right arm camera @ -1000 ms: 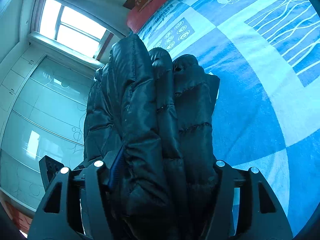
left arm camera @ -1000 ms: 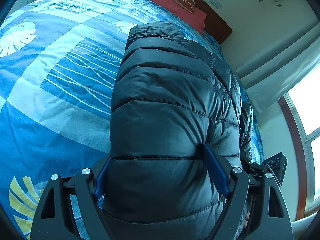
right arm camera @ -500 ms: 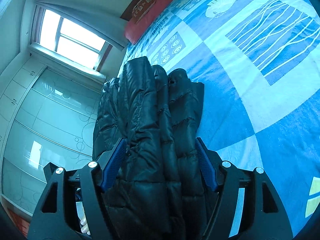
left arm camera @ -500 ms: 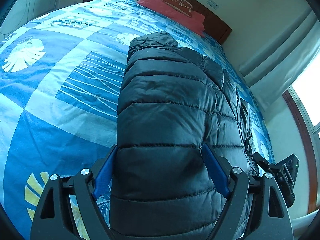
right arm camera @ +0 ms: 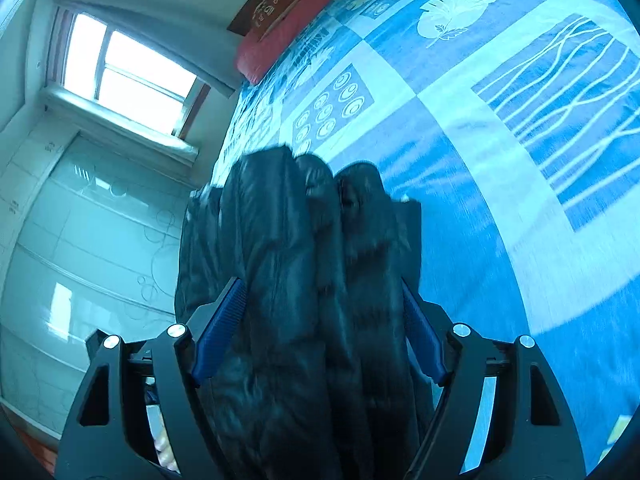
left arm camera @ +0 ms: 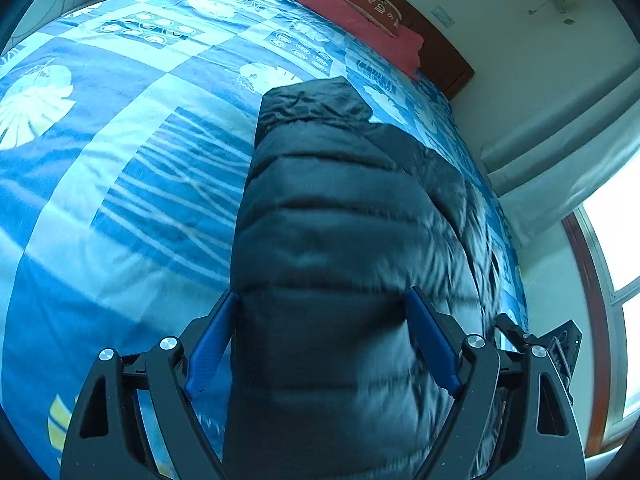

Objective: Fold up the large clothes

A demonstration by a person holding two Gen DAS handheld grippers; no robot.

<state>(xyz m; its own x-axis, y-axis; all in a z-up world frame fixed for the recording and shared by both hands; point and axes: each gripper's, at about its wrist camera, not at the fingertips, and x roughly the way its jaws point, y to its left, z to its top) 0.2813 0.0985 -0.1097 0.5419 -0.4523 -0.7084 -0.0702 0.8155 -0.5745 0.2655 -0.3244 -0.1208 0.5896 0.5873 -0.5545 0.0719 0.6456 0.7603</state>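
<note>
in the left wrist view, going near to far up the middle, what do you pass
left gripper → black puffer jacket, folded, between its open blue pads → blue patterned bedspread → red pillow → dark wooden headboard → pale wall

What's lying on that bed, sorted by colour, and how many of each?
Black: 1, folded puffer jacket
Red: 1, pillow
Brown: 1, small cushion on the pillow
Blue: 1, patterned bedspread
Total: 4
</note>
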